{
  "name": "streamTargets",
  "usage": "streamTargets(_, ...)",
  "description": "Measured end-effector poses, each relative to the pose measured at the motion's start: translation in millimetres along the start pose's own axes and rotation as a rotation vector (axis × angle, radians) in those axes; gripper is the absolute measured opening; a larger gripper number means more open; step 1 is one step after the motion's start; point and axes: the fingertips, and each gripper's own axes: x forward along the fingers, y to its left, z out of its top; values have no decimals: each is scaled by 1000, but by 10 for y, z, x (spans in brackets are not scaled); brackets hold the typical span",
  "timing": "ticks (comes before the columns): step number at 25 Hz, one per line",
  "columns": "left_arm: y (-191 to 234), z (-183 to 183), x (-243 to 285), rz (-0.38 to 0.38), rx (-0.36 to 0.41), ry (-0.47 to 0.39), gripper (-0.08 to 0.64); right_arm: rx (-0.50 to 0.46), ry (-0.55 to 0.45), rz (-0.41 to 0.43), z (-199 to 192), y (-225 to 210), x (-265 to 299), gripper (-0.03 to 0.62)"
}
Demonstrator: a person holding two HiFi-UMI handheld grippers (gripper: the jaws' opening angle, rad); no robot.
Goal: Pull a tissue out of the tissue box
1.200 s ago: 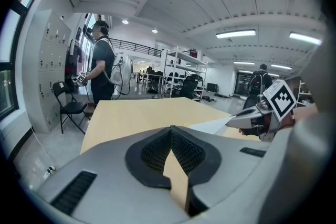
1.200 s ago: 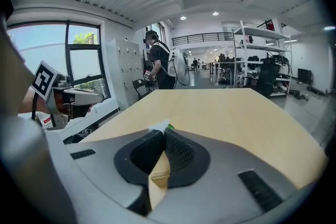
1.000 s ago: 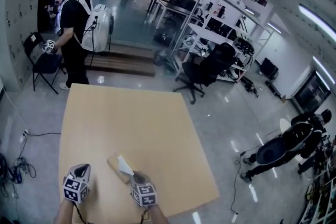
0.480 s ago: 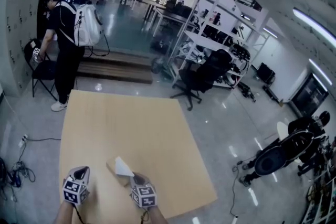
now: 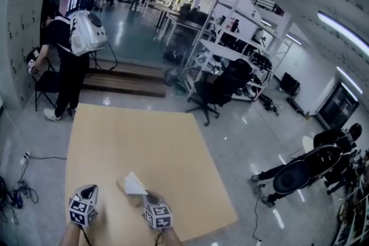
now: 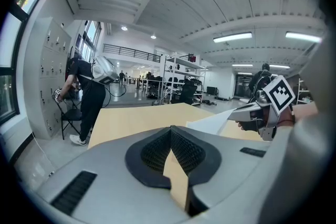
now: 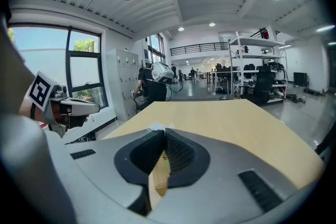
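A small brown tissue box [image 5: 123, 187] lies on the tan table [image 5: 144, 141] near its front edge. A white tissue [image 5: 135, 183] stands up out of the box. My right gripper [image 5: 150, 199] is shut on the tissue's near corner; a scrap of white shows at its tips [image 7: 157, 127]. From the left gripper view the tissue [image 6: 212, 122] stretches as a flat sheet to the right gripper [image 6: 252, 113]. My left gripper [image 5: 86, 192] hangs left of the box, apart from it, its jaws shut [image 6: 171, 129] on nothing.
A person with a white backpack [image 5: 72, 57] bends over a black chair [image 5: 47, 82] beyond the table's far left corner. An office chair [image 5: 222, 83] and shelving stand at the far right. Another person [image 5: 311, 167] crouches on the floor to the right.
The right gripper has risen slightly with the tissue in it. The left gripper has stayed put. The person with the backpack has walked left to the chair.
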Motion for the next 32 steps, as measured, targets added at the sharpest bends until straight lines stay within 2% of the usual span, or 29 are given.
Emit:
streamTargets(17, -114, 277, -273, -7, 26, -74, 8, 22, -112, -18, 336, 126, -396, 6)
streamTargets(32, -369, 260, -783, -32, 45, -101, 8, 40, -165, -64, 187, 300, -1051, 6)
